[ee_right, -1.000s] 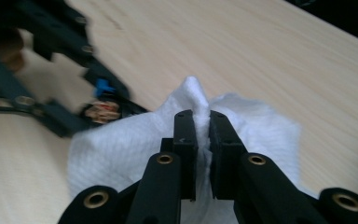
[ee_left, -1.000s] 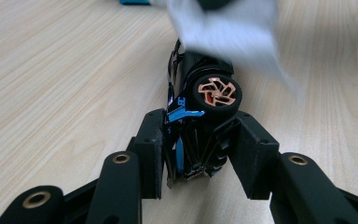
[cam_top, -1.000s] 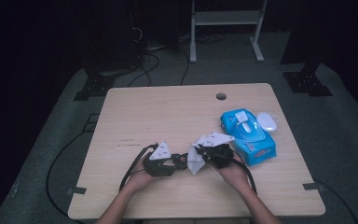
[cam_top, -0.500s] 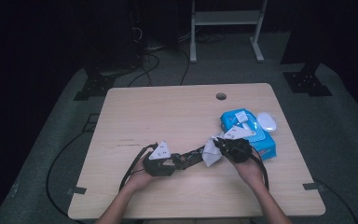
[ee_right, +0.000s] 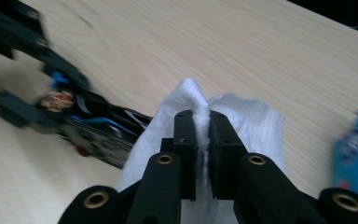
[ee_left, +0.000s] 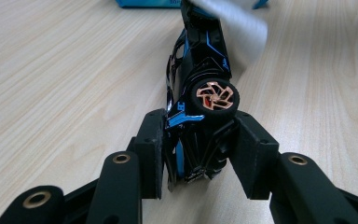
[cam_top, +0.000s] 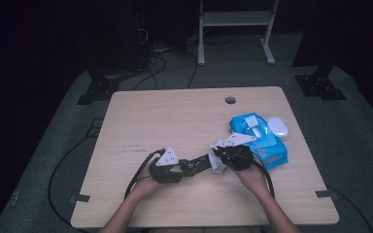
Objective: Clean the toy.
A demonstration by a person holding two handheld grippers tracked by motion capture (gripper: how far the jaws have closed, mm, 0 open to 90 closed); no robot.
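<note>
While both hands rest near the front edge of the wooden table (cam_top: 141, 116), the high view shows the left gripper (cam_top: 194, 167) holding a black-and-blue toy car (cam_top: 198, 165) just left of the blue wet-wipe pack (cam_top: 260, 141), with the right gripper (cam_top: 221, 158) between car and pack, carrying a white wipe (cam_top: 217, 162). A white oval object (cam_top: 278, 126) lies touching the pack's far side.

Left gripper view: jaws closed on the car's rear (ee_left: 193, 140) — pads pressing each flank, a copper-spoked wheel (ee_left: 214, 95) uppermost, car tipped on its side; the wipe (ee_left: 242, 25) is a blur at the nose.

Right gripper view: jaws nearly together, pinching a fold of the wipe (ee_right: 242, 121); the car (ee_right: 98, 133) sits just left of it.

Risk, as judged: the grip covers only the tail, so wiping pressure at the nose could lever the car out — or the thin pinch could lose the wipe.
</note>
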